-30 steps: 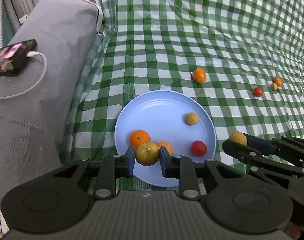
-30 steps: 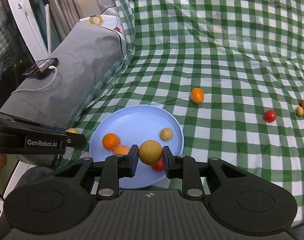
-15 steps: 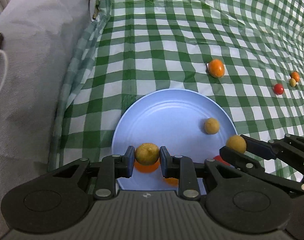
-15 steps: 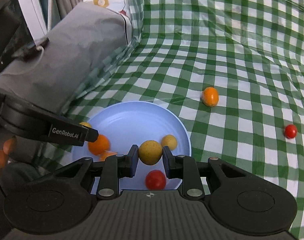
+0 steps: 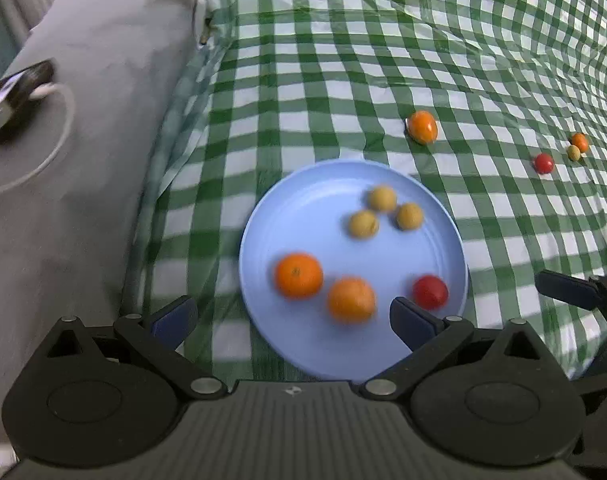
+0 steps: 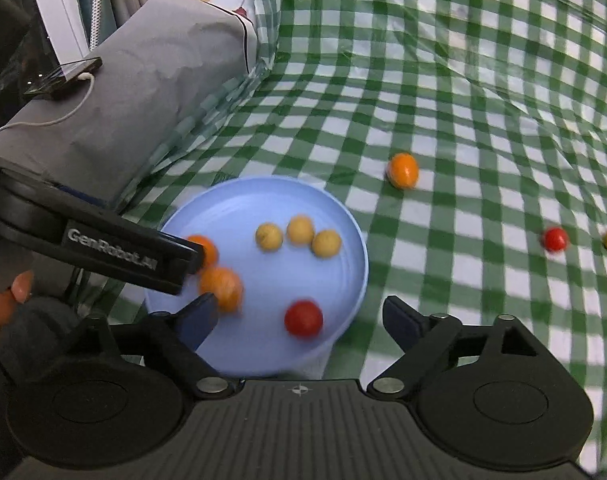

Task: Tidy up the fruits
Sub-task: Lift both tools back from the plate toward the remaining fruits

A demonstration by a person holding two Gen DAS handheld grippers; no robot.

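A green-and-white checked cloth covers the work surface, and a grey cushion sits along its left edge with a phone on a white cable lying on top. Near the camera, on the cloth, rests a light blue plate.

On the plate lie three small yellow fruits clustered close together on its far right part. Two oranges lie side by side on its near left part, and a red tomato lies near its right rim. The fruit on the plate looks slightly blurred.

Out on the cloth, a lone orange fruit lies just beyond the plate's far right rim. Well off to the right sit a second red tomato, a small yellow fruit and a small orange one, the last two touching or nearly so.

The left gripper hangs over the near edge of the plate with its fingers spread wide apart and nothing between them. The right gripper is likewise spread wide and empty, over the plate's near right edge. In the right wrist view the left gripper's finger crosses in front of the far orange.
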